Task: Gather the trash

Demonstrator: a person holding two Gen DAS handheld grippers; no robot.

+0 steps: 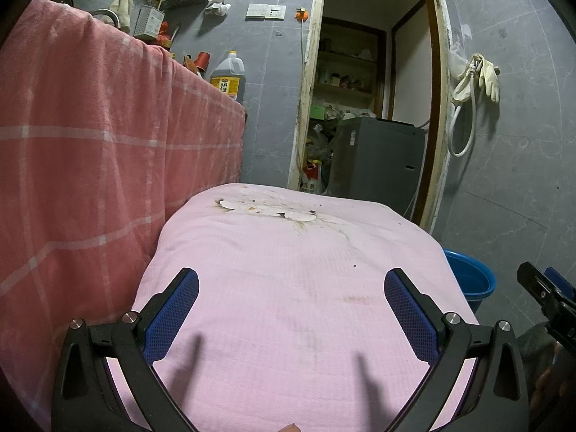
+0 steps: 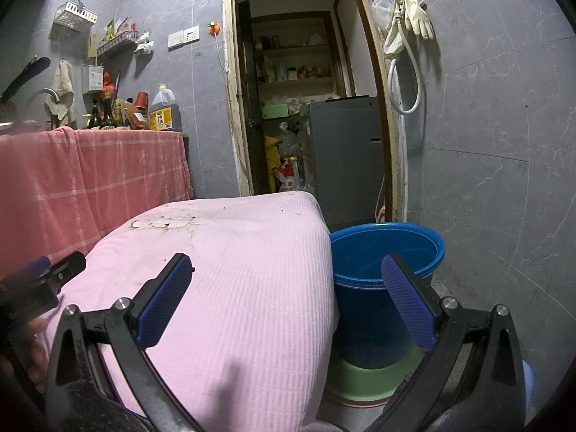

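Pale flat scraps of trash point(image 1: 266, 209) lie in a stained patch at the far end of a pink cloth-covered surface point(image 1: 288, 288); they also show in the right wrist view point(image 2: 169, 222). My left gripper point(image 1: 291, 280) is open and empty, held above the near half of the pink cloth, well short of the scraps. My right gripper point(image 2: 288, 266) is open and empty, over the cloth's right edge, its right finger in front of a blue bucket point(image 2: 381, 252). The bucket stands on the floor right of the surface and also shows in the left wrist view point(image 1: 471, 277).
A red checked cloth point(image 1: 90, 144) drapes a higher counter on the left, with bottles and an oil jug point(image 1: 228, 77) on it. An open doorway point(image 2: 306, 108) with a grey appliance point(image 2: 342, 151) lies beyond. A green basin point(image 2: 367, 378) sits under the bucket.
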